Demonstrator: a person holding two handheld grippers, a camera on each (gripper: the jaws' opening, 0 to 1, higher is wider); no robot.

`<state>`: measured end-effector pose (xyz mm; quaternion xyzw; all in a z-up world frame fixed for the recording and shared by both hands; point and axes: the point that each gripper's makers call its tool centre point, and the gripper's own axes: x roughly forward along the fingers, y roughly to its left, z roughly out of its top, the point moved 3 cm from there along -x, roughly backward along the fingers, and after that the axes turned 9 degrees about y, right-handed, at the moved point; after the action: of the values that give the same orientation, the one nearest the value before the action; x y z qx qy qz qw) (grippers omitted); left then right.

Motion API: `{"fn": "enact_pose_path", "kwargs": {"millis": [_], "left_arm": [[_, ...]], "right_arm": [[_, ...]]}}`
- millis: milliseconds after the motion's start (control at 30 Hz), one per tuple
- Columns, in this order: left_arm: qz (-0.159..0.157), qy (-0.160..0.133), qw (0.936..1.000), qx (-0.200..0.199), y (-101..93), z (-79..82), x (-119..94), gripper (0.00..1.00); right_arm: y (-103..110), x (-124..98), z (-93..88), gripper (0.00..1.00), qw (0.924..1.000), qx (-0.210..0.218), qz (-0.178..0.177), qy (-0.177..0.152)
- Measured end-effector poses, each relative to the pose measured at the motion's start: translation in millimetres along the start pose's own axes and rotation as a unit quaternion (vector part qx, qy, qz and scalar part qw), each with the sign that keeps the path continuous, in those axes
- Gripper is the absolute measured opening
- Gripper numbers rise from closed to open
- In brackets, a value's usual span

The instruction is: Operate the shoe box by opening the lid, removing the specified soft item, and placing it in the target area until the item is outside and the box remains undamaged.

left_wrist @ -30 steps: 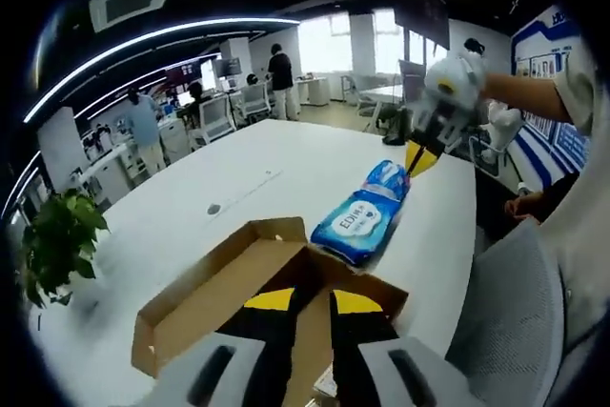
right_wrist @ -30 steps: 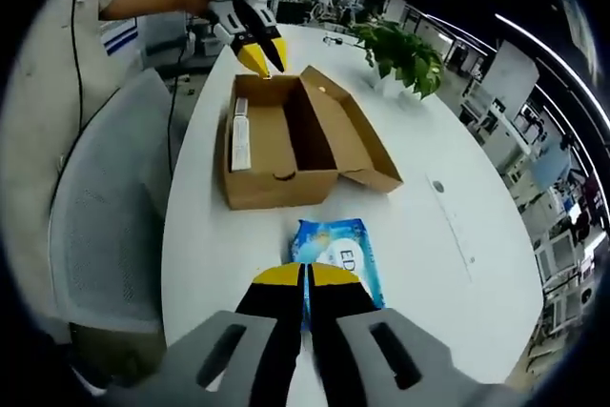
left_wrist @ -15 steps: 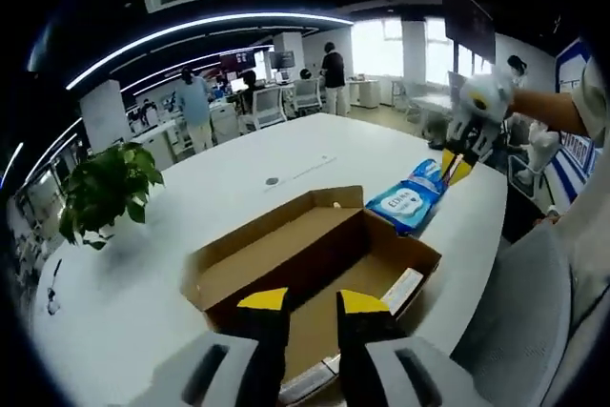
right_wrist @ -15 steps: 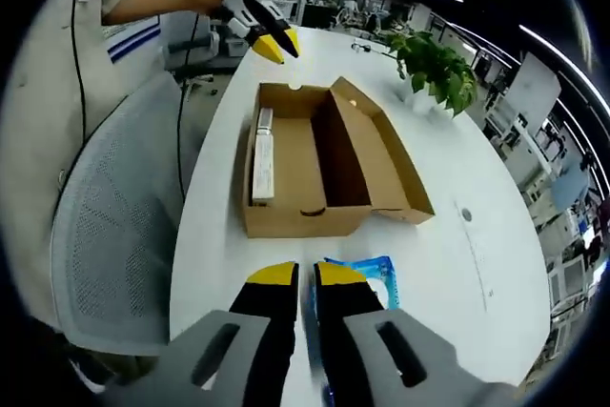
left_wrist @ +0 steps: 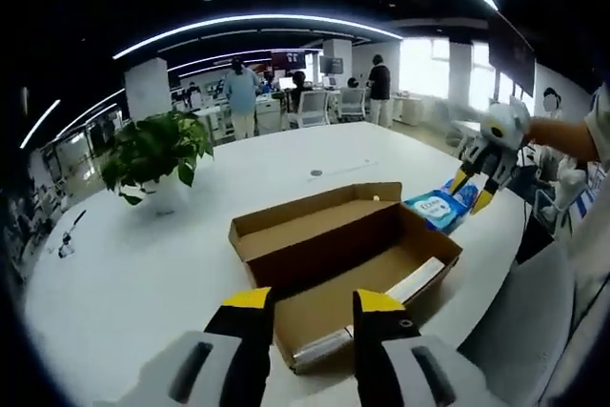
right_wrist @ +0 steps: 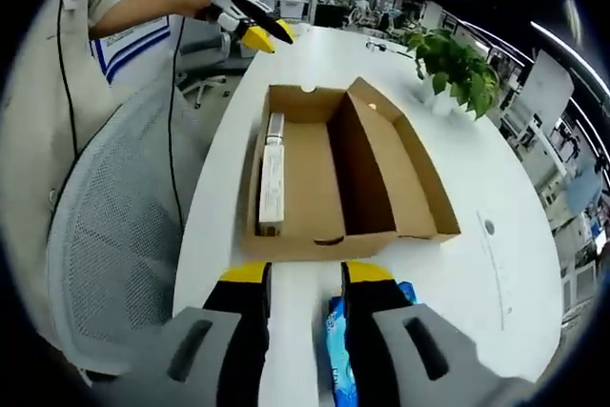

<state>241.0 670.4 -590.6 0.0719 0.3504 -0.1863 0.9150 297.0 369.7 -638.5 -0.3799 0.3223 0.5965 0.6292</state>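
**Q:** What is on the table, and where is the soft item?

**A:** A brown cardboard shoe box (right_wrist: 329, 173) sits open on a white table (right_wrist: 496, 264), its lid (right_wrist: 405, 173) folded back flat beside the tray. A long pale wrapped item (right_wrist: 272, 178) lies along one inner wall of the box. The soft item, a blue wipes pack (left_wrist: 440, 209), is outside the box, lying on the table just past one short end. In the right gripper view the pack (right_wrist: 341, 369) shows partly, low between and behind the jaws.

**Q:** How are the two grippers?

**A:** The left gripper (left_wrist: 310, 304) is released, its yellow-tipped jaws spread with a clear gap, raised near the short end of the box away from the pack. The right gripper (right_wrist: 305, 274) is also released, jaws parted, above the pack and grasping nothing. From the left gripper view, the right gripper (left_wrist: 481, 188) hangs over the pack with its tips apart.

**Q:** Anything else around?

**A:** A potted plant (left_wrist: 157, 154) stands on the table well apart from the box. A grey mesh chair (right_wrist: 110, 245) sits at the table edge, and people stand among desks in the background
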Motion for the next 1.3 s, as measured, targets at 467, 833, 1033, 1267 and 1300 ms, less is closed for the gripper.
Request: {"fn": "enact_pose_path", "kwargs": {"millis": [467,833,1033,1267,1300], "left_arm": [[0.031,0.028,0.9985,-0.034,14.8,-37.8,-1.2,0.36],[0.038,0.050,0.9948,-0.080,18.7,-61.3,22.3,0.27],[0.041,0.057,0.9930,-0.095,18.7,-64.4,37.2,0.23],[0.049,0.075,0.9909,-0.101,20.6,-71.5,49.3,0.17],[0.050,0.077,0.9906,-0.102,20.7,-72.7,50.1,0.17]], "right_arm": [[1.8,33.8,28.4,0.33,0.9978,-0.031,0.054,0.023],[6.4,67.3,31.4,0.32,0.9924,-0.044,0.098,0.061],[4.8,78.2,35.5,0.30,0.9897,-0.046,0.116,0.071],[8.8,90.8,44.2,0.29,0.9860,-0.032,0.145,0.075],[9.9,93.6,45.1,0.30,0.9852,-0.030,0.150,0.076]]}}
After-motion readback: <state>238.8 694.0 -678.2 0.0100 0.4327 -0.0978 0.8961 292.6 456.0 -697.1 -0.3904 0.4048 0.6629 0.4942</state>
